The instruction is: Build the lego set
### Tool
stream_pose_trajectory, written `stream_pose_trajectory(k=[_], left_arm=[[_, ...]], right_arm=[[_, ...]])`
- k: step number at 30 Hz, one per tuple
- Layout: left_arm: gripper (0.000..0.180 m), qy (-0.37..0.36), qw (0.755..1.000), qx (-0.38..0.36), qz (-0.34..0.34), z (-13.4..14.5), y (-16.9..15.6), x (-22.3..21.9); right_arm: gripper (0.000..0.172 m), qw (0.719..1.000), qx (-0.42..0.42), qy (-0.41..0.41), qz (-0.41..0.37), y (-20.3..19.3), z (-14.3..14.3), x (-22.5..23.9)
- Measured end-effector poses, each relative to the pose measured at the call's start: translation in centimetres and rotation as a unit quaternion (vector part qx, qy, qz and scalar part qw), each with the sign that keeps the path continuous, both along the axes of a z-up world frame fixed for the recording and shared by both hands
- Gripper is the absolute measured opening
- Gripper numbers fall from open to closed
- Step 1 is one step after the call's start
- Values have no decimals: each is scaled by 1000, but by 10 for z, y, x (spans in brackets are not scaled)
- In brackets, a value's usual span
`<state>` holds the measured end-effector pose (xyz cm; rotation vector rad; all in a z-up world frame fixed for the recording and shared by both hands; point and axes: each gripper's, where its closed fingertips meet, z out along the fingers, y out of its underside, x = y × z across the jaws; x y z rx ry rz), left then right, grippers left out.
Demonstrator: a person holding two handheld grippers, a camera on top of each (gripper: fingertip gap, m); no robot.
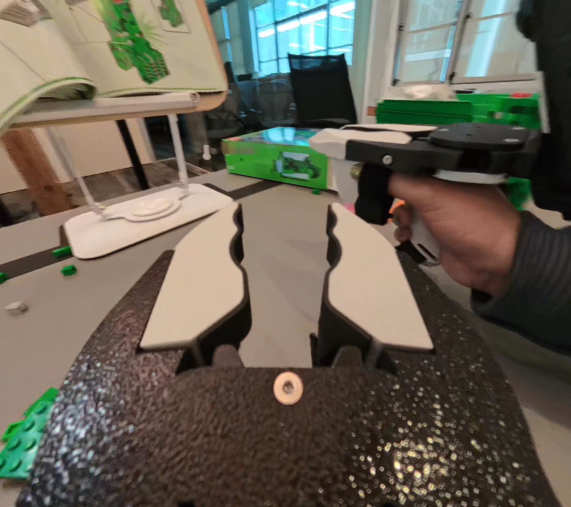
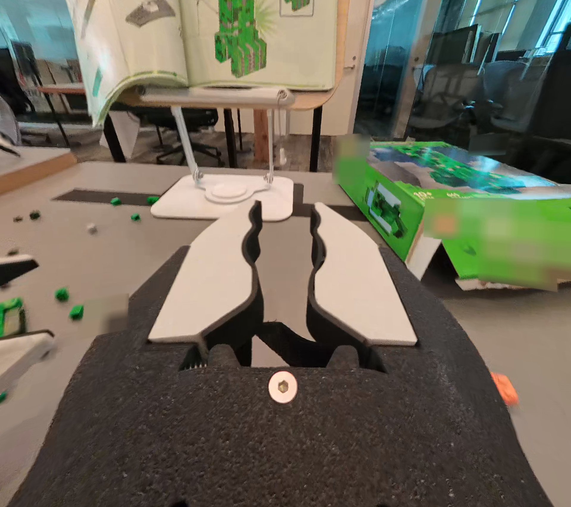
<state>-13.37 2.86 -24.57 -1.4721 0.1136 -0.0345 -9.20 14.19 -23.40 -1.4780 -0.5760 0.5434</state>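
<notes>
Both my grippers, left and right, hold nothing, fingers part open over bare counter. Loose bricks lie scattered at nine o'clock; I see nothing assembled.

Your left gripper has matt white fingers on a rough, sparkly black body. The table looks smooth and matt grey. The green box is glossy cardboard; the booklet is paper.

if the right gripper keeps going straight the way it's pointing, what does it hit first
Most likely the white base plate of the book stand, which lies on the grey table right ahead of the open, empty right gripper. Depth is hard to judge; the green box sits off to the right.
</notes>
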Motion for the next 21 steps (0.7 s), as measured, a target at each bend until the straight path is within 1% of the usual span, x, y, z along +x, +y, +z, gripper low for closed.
stream_pose_trajectory(k=[3, 5, 6, 7, 8, 10, 14, 16, 18, 19, 20, 21], left_arm=[[41, 2, 998, -7, 62, -2, 26, -14], [36, -21, 996, 3, 91, 0, 45, -22], [27, -33, 993, 15, 110, 3, 54, -28], [0, -49, 988, 29, 143, 6, 62, -39], [0, -58, 984, 42, 166, 10, 68, -46], [0, -63, 980, 83, 168, 22, 80, -47], [0, -20, 980, 84, 179, 25, 105, -51], [0, -12, 981, 88, 172, 28, 111, -54], [0, -24, 981, 93, 170, 31, 110, -58], [0, -36, 980, 99, 170, 33, 109, -59], [0, -47, 979, 103, 171, 34, 107, -61], [0, -54, 979, 103, 170, 35, 107, -62]], right_arm=[[13, 999, 7, 38, 1, 28, 14, -6], [4, 999, 12, 48, -14, 50, 22, -10], [0, 998, 16, 50, -18, 57, 26, -11], [0, 998, 22, 54, -13, 66, 32, -16], [0, 998, 26, 63, -3, 74, 39, -21], [0, 995, 38, 87, 14, 91, 54, -31], [0, 988, 83, 129, -15, 124, 83, -39], [0, 985, 84, 149, -34, 143, 92, -46], [1, 988, 43, 148, -11, 155, 86, -66], [5, 989, 19, 146, -3, 160, 78, -75], [12, 989, 12, 148, -9, 163, 72, -80], [17, 987, 18, 157, -34, 168, 67, -80]])
